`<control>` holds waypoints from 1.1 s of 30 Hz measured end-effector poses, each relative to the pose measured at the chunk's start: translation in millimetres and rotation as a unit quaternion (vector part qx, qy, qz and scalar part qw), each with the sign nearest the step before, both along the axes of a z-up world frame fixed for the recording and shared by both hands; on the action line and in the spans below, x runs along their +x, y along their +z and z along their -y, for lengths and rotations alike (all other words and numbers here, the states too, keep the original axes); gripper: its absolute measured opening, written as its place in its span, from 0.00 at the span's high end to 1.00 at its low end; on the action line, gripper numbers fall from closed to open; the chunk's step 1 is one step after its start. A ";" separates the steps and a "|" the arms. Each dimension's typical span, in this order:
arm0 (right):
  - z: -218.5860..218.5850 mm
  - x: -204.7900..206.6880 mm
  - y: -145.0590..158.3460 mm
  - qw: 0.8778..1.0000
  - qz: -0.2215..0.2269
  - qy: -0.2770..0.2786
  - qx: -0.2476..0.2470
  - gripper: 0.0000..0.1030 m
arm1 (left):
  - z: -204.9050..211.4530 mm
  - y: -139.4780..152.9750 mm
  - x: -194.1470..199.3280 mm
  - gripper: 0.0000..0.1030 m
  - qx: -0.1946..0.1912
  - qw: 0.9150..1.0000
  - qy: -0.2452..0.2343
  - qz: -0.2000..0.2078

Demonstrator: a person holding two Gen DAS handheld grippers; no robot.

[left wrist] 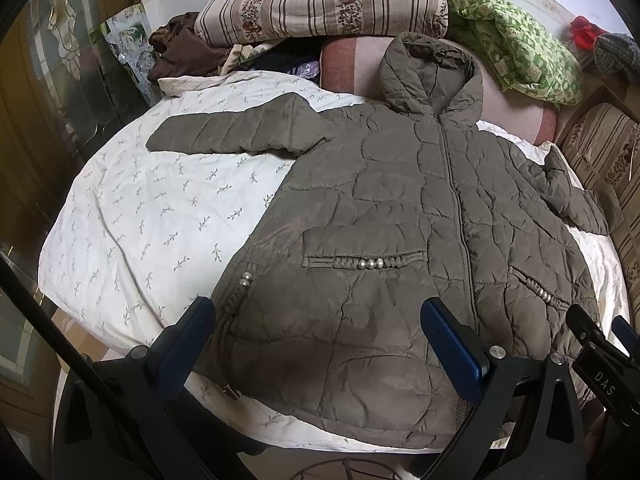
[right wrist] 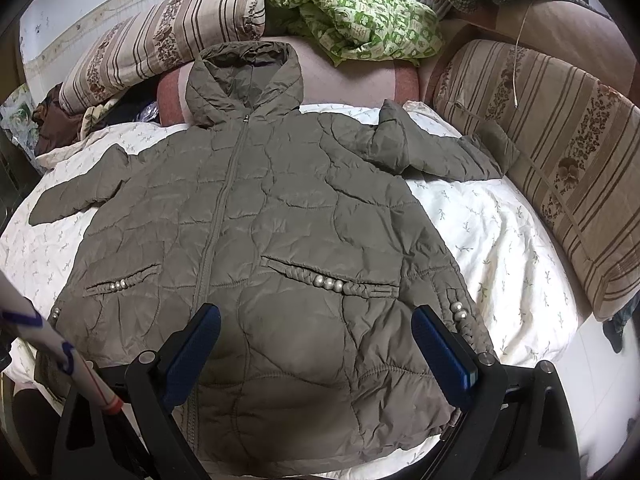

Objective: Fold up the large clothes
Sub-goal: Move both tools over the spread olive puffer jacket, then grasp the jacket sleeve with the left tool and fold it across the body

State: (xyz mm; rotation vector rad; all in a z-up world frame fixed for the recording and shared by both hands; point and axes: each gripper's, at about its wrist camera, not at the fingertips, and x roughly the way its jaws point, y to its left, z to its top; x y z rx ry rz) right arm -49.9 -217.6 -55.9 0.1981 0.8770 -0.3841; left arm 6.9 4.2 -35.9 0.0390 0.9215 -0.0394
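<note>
The brown puffy coat [left wrist: 400,240] lies flat in the middle of the white bed cover [left wrist: 132,216], with bare room at the left, striped pillows [right wrist: 560,168] crowding the right, hood at the top, and the left gripper [left wrist: 320,344] and right gripper [right wrist: 316,344] both wide open, holding nothing

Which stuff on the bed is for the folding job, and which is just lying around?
For the job:
- olive-green quilted hooded jacket
- left gripper, open
- right gripper, open

Just lying about:
- brown-striped floral pillow
- green-and-white patterned cloth
- white leaf-print bedsheet
</note>
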 end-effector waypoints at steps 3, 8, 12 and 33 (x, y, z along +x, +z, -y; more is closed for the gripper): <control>0.2 0.6 -1.3 1.000 -0.003 0.001 -0.001 0.04 | -2.8 -2.1 2.6 0.01 -0.003 1.000 0.004 -0.002; -2.0 2.3 -3.7 1.000 -0.006 0.001 -0.002 0.04 | -8.0 -8.3 7.9 0.01 -0.006 1.000 0.011 -0.005; -5.1 6.1 -5.8 1.000 -0.013 0.003 -0.005 0.04 | -10.8 -14.7 12.8 0.01 -0.016 1.000 0.005 -0.017; -58.6 35.8 -6.8 0.997 -0.045 0.044 -0.047 0.04 | -66.6 -26.3 27.1 0.01 -0.007 1.000 0.019 0.014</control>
